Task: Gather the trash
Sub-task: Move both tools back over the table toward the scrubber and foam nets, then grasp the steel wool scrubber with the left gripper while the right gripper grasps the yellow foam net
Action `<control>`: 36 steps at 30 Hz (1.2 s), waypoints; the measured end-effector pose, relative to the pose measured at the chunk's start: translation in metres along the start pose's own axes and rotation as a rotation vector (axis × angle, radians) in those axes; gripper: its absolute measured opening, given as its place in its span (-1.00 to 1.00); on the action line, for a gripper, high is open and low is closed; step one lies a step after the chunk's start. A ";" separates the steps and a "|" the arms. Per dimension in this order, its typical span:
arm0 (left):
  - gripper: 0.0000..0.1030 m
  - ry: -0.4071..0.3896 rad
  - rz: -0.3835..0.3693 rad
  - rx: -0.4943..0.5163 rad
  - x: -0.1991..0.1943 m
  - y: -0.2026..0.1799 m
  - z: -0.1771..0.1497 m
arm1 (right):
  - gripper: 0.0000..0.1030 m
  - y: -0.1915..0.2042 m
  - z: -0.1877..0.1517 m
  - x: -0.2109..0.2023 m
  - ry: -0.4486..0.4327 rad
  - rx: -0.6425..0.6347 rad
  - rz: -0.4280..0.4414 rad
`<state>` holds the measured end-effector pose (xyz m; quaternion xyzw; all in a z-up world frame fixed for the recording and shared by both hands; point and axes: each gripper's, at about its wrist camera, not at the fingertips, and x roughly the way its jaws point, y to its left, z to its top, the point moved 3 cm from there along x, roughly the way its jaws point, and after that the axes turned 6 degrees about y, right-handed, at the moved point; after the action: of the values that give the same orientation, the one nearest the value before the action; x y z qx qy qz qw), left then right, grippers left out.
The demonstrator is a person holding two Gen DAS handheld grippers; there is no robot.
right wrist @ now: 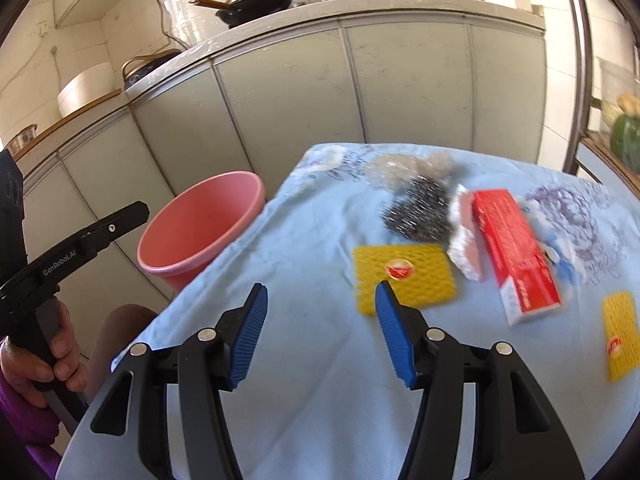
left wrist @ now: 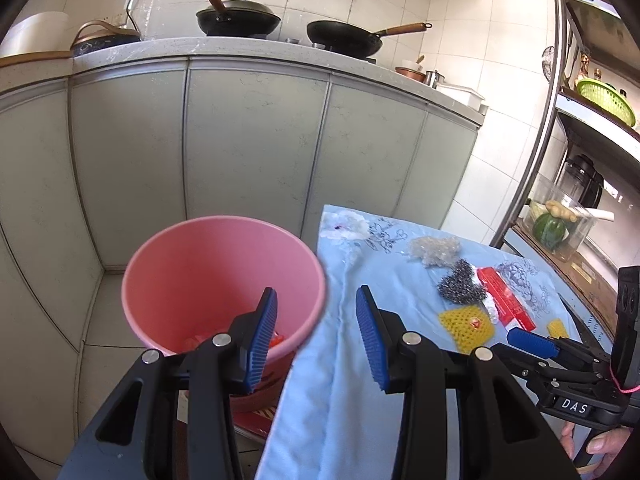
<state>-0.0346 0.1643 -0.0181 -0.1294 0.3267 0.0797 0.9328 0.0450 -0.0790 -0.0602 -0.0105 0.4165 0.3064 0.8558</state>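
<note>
Beside the left edge of the table [right wrist: 312,360], a pink bucket [left wrist: 224,276] is seen standing on the floor, its rim just beside the blue cloth [left wrist: 348,360]; something red and orange is glimpsed at its bottom. Beyond the bucket, grey cabinet doors [left wrist: 256,140] are seen, with a strip of tiled floor between them and the bucket.

The left gripper [left wrist: 316,336] is held over the gap where bucket rim and table edge meet, its jaws spread wide with nothing between them. The right gripper [right wrist: 320,332] is held above bare cloth at the near side of the table, also spread wide and empty, one blue pad overlapping the near edge of a yellow foam net [right wrist: 404,276].

On the cloth, farther from the bucket, the trash is counted: two yellow foam nets, the second [right wrist: 622,336] near the right edge; one steel scourer [right wrist: 420,208]; one clump of clear plastic [right wrist: 404,170]; one red box [right wrist: 516,248]; one white wad [right wrist: 464,240] touching the box. Bare cloth is left between the bucket and the nearest net.
</note>
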 end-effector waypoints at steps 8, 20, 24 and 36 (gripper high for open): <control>-0.22 0.044 -0.036 0.064 0.014 -0.028 -0.008 | 0.10 -0.049 -0.008 -0.019 -0.029 0.091 -0.051; -0.22 0.071 -0.122 0.190 0.031 -0.080 -0.013 | 0.10 -0.144 -0.016 -0.050 -0.052 0.213 -0.270; -0.22 0.087 -0.136 0.216 0.040 -0.094 -0.015 | 0.10 -0.177 -0.018 -0.054 -0.021 0.250 -0.333; -0.22 0.132 -0.164 0.265 0.066 -0.127 -0.005 | 0.10 -0.219 -0.031 -0.035 0.099 0.248 -0.449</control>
<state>0.0428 0.0456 -0.0395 -0.0364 0.3833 -0.0494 0.9216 0.1234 -0.2833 -0.1068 -0.0127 0.4797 0.0542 0.8756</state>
